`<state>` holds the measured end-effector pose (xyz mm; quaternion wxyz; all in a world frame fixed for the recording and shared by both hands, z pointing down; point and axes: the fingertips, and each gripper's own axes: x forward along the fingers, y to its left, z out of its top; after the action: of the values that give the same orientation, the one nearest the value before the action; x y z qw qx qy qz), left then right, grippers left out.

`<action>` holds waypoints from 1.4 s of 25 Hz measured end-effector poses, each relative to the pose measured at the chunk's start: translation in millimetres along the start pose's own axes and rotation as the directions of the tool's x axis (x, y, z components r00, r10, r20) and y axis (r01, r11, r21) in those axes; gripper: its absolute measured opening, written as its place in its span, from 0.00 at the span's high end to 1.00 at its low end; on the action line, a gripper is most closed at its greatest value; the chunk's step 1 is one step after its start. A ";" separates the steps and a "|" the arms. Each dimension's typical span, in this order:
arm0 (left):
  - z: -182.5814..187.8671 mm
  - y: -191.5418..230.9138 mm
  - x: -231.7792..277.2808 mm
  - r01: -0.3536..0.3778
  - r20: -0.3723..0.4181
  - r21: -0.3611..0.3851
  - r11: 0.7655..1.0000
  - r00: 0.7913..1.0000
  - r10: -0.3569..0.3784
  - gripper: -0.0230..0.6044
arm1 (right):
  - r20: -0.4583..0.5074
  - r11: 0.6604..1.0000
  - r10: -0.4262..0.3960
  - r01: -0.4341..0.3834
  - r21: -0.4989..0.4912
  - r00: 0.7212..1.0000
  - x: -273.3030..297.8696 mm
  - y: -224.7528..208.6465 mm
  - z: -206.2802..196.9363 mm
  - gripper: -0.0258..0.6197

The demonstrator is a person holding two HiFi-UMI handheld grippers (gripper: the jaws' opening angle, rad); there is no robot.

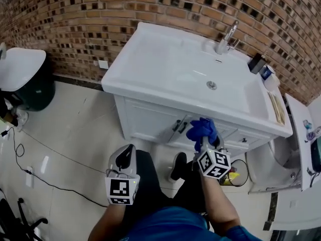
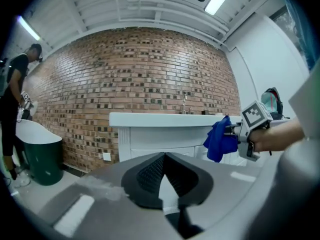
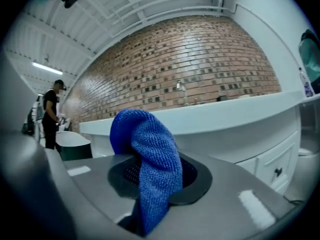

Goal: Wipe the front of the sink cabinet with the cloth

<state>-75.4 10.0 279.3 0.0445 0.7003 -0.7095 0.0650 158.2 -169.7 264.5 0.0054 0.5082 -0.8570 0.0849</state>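
– Since the cloth is the thing at work, where does it sit?

– A blue knitted cloth is bunched in the right gripper. It is level with the upper edge of the front of the sink cabinet, just under the overhanging rim of the white basin and toward the cabinet's right half. Dark handles show just left of it. Whether the cloth touches the panel cannot be told.

– How does that gripper hold it?

– In the right gripper view its jaws are closed onto the cloth, which rises in a hump above them and hangs down through the gap between.

– And the other gripper?

– The left gripper hangs lower and to the left, apart from the cabinet, over the pale tiled floor. In the left gripper view its jaws meet at the tips with nothing between them. The cloth shows beyond, at the right, dangling before the cabinet.

– What surrounds the cabinet?

– A chrome tap stands at the basin's back edge, against a brick wall. A dark green bin with a white top stands by the wall to the left, and a thin black cable trails across the floor. A person in dark clothes stands beside the bin.
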 end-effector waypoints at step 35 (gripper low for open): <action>-31.3 145.7 -14.5 -0.226 -0.062 -0.078 0.971 0.973 0.222 0.96 | -0.237 0.887 0.300 -0.362 -0.288 0.924 169.8 309.5 -94.2 0.84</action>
<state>-221.7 30.6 303.6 0.0853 0.6112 -0.7847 0.0581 -201.1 -158.1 330.3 0.1547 0.3359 -0.9290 -0.0114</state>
